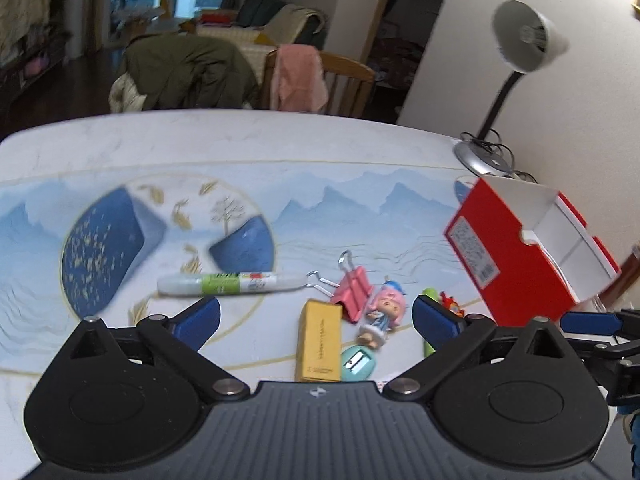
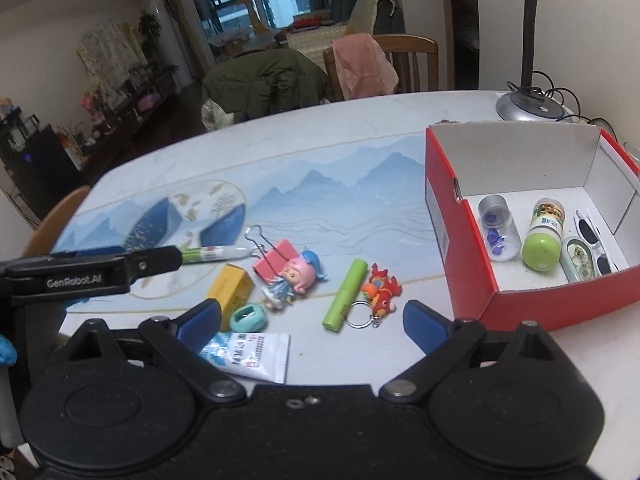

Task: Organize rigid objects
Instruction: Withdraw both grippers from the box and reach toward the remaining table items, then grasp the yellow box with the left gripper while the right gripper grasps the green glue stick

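Note:
Loose items lie on the table: a white and green marker (image 1: 228, 283) (image 2: 216, 254), a pink binder clip (image 1: 354, 290) (image 2: 276, 259), a yellow box (image 1: 319, 340) (image 2: 232, 286), a pink-haired doll (image 1: 382, 312) (image 2: 294, 280), a teal sharpener (image 1: 357, 363) (image 2: 249, 317), a green tube (image 2: 345, 294), a red keychain (image 2: 380, 290) and a white tube (image 2: 250, 354). My left gripper (image 1: 316, 320) is open above the yellow box and doll. My right gripper (image 2: 312, 320) is open near the green tube. A red box (image 1: 520, 252) (image 2: 460, 240) holds several items.
A desk lamp (image 1: 524, 40) (image 2: 528, 100) stands behind the red box by the wall. Chairs with a pink cloth (image 2: 364, 64) and a green coat (image 2: 264, 76) stand at the table's far edge. A patterned mat (image 2: 320, 184) covers the table.

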